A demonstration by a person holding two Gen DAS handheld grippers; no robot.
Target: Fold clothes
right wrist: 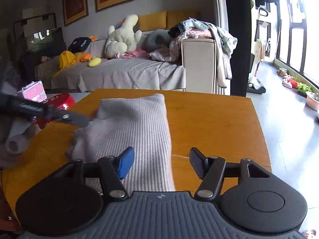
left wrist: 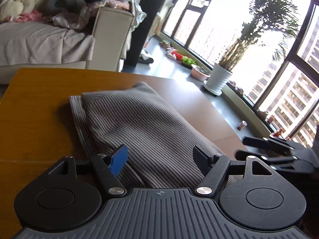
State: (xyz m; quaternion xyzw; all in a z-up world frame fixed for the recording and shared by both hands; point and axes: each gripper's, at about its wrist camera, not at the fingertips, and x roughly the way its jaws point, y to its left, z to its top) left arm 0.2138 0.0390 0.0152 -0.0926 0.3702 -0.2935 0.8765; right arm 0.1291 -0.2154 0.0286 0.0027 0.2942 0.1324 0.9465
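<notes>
A grey striped garment [left wrist: 139, 119] lies folded into a long rectangle on the wooden table [left wrist: 39, 109]. My left gripper [left wrist: 160, 156] is open over its near end, and the cloth lies under and between the fingers without being pinched. In the right wrist view the same garment [right wrist: 135, 123] runs away from me, and my right gripper [right wrist: 161, 163] stands open over its near right edge. One of the left gripper's fingers [right wrist: 75, 118] shows blurred at the garment's left side. The right gripper [left wrist: 240, 147] appears at the right, off the cloth, with its fingers apart.
Bare table top [right wrist: 209, 119] stretches to the right of the garment. Beyond the far edge stands a sofa [right wrist: 119, 73] with plush toys and a heap of clothes [right wrist: 199, 31] on its armrest. A red object [right wrist: 63, 103] sits off the table's left side. A potted plant [left wrist: 217, 79] stands by the windows.
</notes>
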